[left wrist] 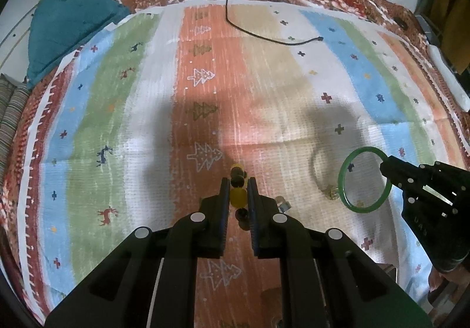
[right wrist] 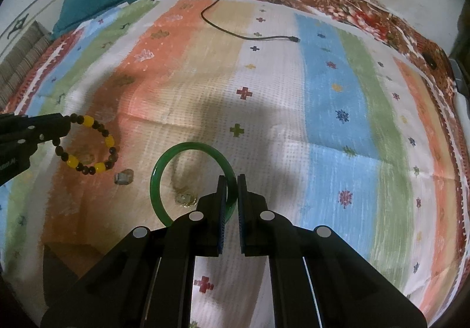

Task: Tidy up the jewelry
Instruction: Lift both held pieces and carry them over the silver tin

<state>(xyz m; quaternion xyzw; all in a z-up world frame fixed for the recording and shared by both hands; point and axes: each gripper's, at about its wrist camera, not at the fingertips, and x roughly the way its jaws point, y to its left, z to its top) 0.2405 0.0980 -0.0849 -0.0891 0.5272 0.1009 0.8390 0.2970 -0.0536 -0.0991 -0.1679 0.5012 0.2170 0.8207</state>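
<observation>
Fingers of the left gripper (left wrist: pixel 238 190) are clamped on a beaded bracelet (left wrist: pixel 238 191) of dark and yellow beads, low in the centre of the left wrist view. In the right wrist view that bracelet (right wrist: pixel 88 146) hangs as a loop at centre left, pinched at its upper left edge. Right gripper (right wrist: pixel 232 190) fingers are closed on the rim of a green bangle (right wrist: pixel 157 181), held upright at lower centre. Both reach forward over a striped cloth (left wrist: pixel 293 87). A small gold ring (right wrist: pixel 185 198) and a pale trinket (right wrist: pixel 123 176) lie on the cloth below the bangle.
</observation>
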